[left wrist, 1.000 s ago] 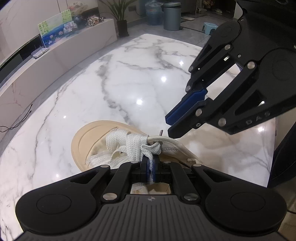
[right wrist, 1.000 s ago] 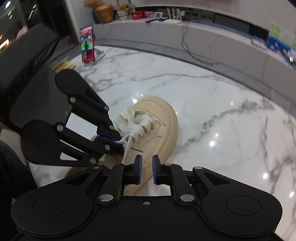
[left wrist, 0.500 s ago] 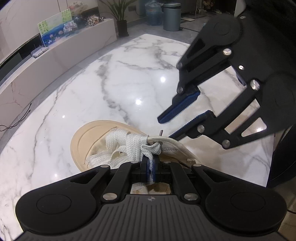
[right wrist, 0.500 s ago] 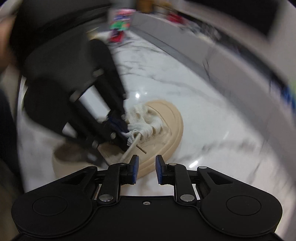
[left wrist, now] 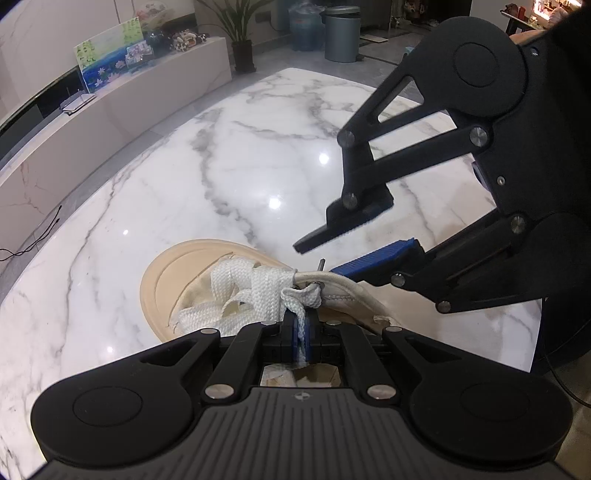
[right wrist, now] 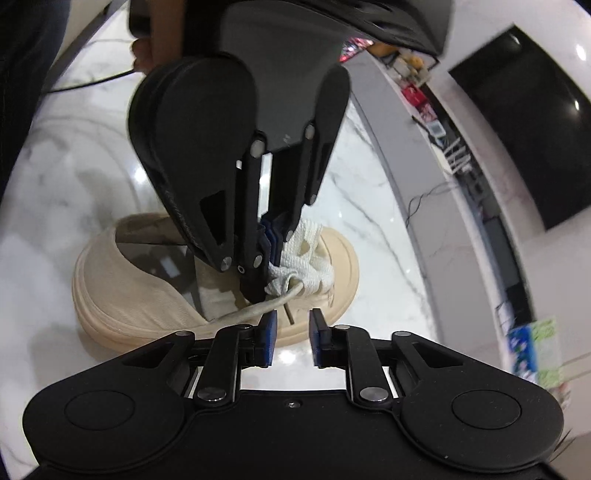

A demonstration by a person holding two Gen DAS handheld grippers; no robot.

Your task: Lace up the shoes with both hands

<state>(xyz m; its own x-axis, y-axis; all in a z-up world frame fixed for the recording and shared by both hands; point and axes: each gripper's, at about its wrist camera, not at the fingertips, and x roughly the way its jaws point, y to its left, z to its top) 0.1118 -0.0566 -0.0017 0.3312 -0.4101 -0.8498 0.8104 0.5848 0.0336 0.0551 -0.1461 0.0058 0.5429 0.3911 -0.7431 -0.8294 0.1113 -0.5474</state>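
A beige shoe (left wrist: 173,280) lies on the white marble table (left wrist: 221,166). Its white flat lace (left wrist: 255,288) is bunched over the tongue. My left gripper (left wrist: 301,332) is shut on a strand of that lace, right above the shoe's opening. The right gripper (left wrist: 317,260) comes in from the right; its jaws are closing but still stand apart. Between them lies the stiff lace tip (left wrist: 321,264), and no pad touches it. In the right wrist view the shoe (right wrist: 147,295) sits under the left gripper (right wrist: 258,291), and the lace tip (right wrist: 290,315) lies just beyond the right gripper (right wrist: 293,332).
A low marble ledge with a painted picture (left wrist: 110,62) runs along the far left. A potted plant (left wrist: 240,29) and bins (left wrist: 341,33) stand on the floor beyond the table. A dark screen (right wrist: 517,129) hangs on the wall. A hand (right wrist: 155,37) holds the left gripper.
The right gripper has rolled and moved in toward the lace tip, and its jaws show a wider gap than a second ago. The left gripper has kept still with the lace in it.
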